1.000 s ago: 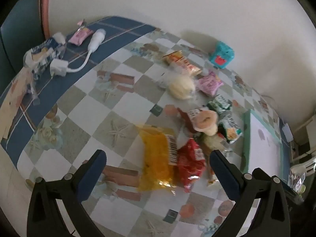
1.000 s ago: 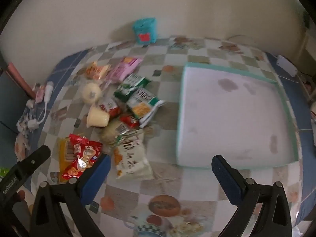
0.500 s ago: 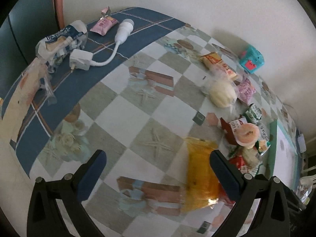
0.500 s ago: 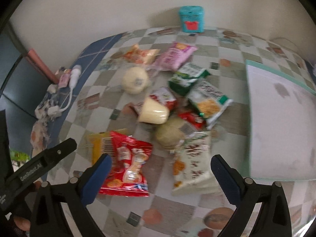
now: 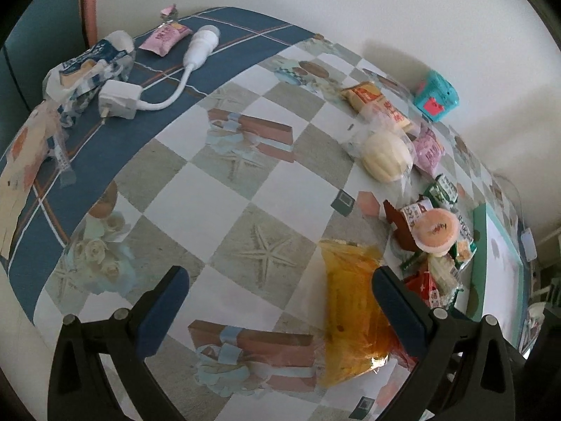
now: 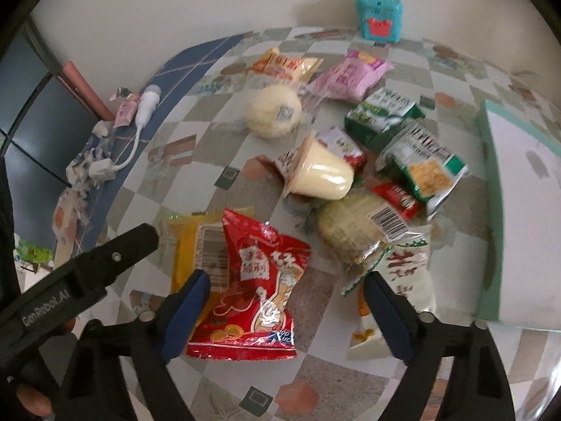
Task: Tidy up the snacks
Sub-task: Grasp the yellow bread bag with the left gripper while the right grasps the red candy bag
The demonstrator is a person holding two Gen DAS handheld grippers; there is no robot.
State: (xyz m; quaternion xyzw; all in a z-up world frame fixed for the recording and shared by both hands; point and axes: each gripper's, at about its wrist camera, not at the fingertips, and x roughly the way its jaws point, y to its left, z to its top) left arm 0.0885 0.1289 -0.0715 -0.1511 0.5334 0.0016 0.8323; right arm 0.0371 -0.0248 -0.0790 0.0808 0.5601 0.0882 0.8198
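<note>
A red snack packet point(image 6: 256, 287) lies on the checked tablecloth, half over a yellow packet point(image 6: 189, 245). My right gripper point(image 6: 285, 307) hangs over the red packet, which sits between its blue pads; the jaws are closing and neither pad presses on it. My left gripper point(image 5: 280, 298) is open over bare cloth, its right finger point(image 5: 396, 301) at the edge of the yellow packet point(image 5: 354, 315). One left finger point(image 6: 115, 256) shows beside the yellow packet in the right wrist view. A teal-rimmed white tray point(image 6: 489, 189) stands at the right.
Behind the red packet lie a pudding cup point(image 6: 322, 175), a round bun point(image 6: 273, 112), a wrapped bun point(image 6: 354, 228), green packets point(image 6: 424, 172), a pink packet point(image 6: 347, 73) and a white packet point(image 6: 403, 280). A teal box point(image 6: 378, 17) stands by the wall. A white charger point(image 5: 119, 100) lies far left.
My right gripper came down and left from the tray side to the red packet, and its jaws narrowed. My left gripper sank and shifted left; the yellow packet now lies by its right finger.
</note>
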